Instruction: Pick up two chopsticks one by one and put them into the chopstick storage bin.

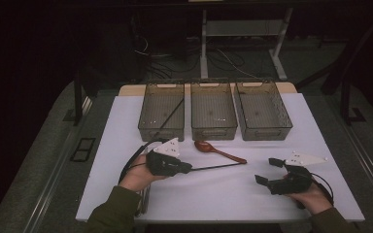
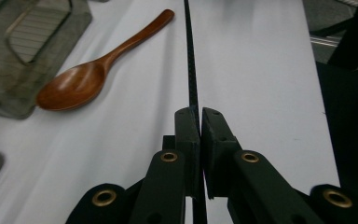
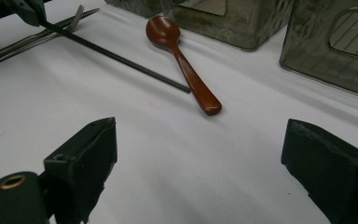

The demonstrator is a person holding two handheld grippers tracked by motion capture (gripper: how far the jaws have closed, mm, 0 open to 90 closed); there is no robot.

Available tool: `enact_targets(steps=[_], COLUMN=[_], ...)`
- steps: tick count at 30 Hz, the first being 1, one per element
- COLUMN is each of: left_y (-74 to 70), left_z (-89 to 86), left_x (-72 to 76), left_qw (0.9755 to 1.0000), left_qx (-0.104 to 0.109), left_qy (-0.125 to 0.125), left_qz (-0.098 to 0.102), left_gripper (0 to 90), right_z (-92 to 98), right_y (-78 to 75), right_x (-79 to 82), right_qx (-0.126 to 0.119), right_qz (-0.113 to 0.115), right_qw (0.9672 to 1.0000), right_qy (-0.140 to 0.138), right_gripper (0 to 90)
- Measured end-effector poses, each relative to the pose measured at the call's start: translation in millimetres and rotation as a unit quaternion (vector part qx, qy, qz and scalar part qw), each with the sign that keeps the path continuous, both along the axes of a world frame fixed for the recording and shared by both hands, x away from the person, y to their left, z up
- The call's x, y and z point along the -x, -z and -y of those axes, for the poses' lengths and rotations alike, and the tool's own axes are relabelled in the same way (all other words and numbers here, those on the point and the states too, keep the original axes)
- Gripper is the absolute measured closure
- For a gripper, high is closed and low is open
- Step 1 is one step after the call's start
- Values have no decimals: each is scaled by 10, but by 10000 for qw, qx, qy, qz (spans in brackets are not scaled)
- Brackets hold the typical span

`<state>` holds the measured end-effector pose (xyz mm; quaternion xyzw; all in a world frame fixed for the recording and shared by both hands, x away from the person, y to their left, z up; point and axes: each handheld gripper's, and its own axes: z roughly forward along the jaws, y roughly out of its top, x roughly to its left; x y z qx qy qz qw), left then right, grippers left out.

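L gripper (image 1: 187, 168) clamps a thin black stick (image 1: 218, 166); R gripper (image 1: 267, 171) empty, jaws wide open.

Stick's long axis runs across the table (image 1: 126, 126) from L jaws toward the R, tip by the wooden spoon (image 1: 218, 151) handle end. White cloth on table, three grey bins (image 1: 213, 112) along far edge w/ dark floor and cables behind.

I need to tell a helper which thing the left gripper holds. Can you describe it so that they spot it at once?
On the white table, look in front of the row of three grey bins, beside the brown wooden spoon. The left gripper is shut on a thin black chopstick, whose far end reaches the spoon's handle. Unlike the broad, glossy spoon, it is a straight, dark, very slim rod.
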<state>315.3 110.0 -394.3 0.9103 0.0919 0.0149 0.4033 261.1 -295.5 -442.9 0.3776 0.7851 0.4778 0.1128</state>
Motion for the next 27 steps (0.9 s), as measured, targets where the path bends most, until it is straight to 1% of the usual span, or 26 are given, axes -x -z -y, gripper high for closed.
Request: enact_targets(steps=[4,7,11,13,16,17,20,24,27], left_y=[-58,-98,-170,-213,-278,-297,-342,-385,-434], left_z=[-49,-87,-152,-187,-248,-268,-327,-375,-406], left_x=[-3,-10,-41,-52,-67,-70,-89,-136,-185], left_qw=[9998,9994,9977,9967,9944,9932,9908,9878,9853], left_qx=[97,173,332,371,475,515,571,500,548], left_qy=[-140,-302,-587,-715,-934,-1028,-1215,-1457,-1590], left_qz=[49,83,91,122,152,156,193,240,289], left_gripper=[854,854,854,853,854,854,854,854,854], right_z=[-1,-3,-4,-5,-7,-9,-8,-2,2], right_y=[-4,-3,0,1,2,0,0,-1,-2], right_x=[2,-1,1,1,-1,-1,-3,-3,-6], right_qx=[-2,15,28,25,32,25,24,2,-2], right_qz=[13,5,6,5,-1,-4,-6,0,-4], right_qw=[10000,10000,10000,10000,10000,10000,10000,10000,10000], right_qy=[-10,-1,-11,-13,-4,2,1,9,17], right_gripper=[108,107,108,108,108,108,108,108,108])
